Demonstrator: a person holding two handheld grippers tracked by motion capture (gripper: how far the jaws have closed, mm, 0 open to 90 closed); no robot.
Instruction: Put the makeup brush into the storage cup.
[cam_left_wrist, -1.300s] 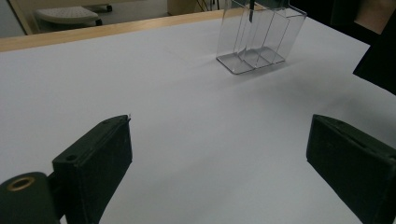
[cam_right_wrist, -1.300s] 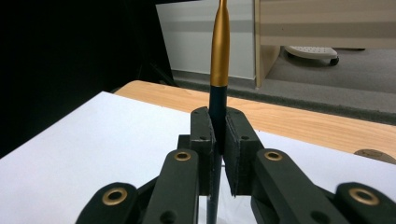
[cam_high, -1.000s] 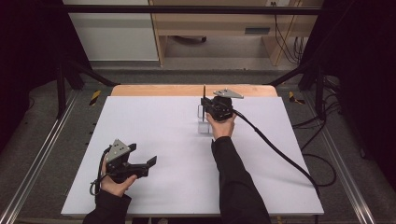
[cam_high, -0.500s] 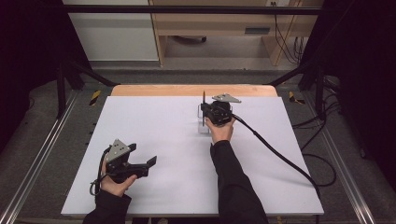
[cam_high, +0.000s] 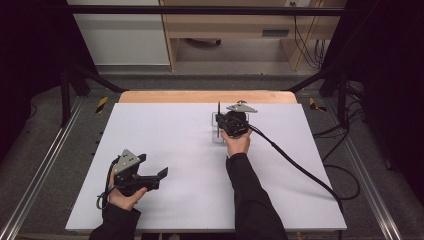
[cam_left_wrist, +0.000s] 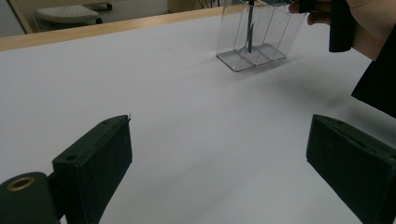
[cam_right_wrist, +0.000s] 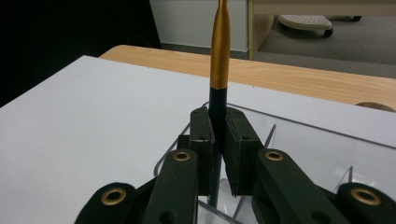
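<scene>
Pen (cam_right_wrist: 219, 51), black with a gold upper half, stands upright, clamped in the right tool (cam_right_wrist: 217, 135), its lower end down inside a clear divided holder (cam_left_wrist: 254, 44) at the far middle of the white worktop (cam_high: 175, 150). The step looks like setting the pen into a compartment. Next, the right tool would need to spread and lift straight up. The left tool (cam_high: 150, 179) rests near the front left, spread apart, holding nothing.
</scene>
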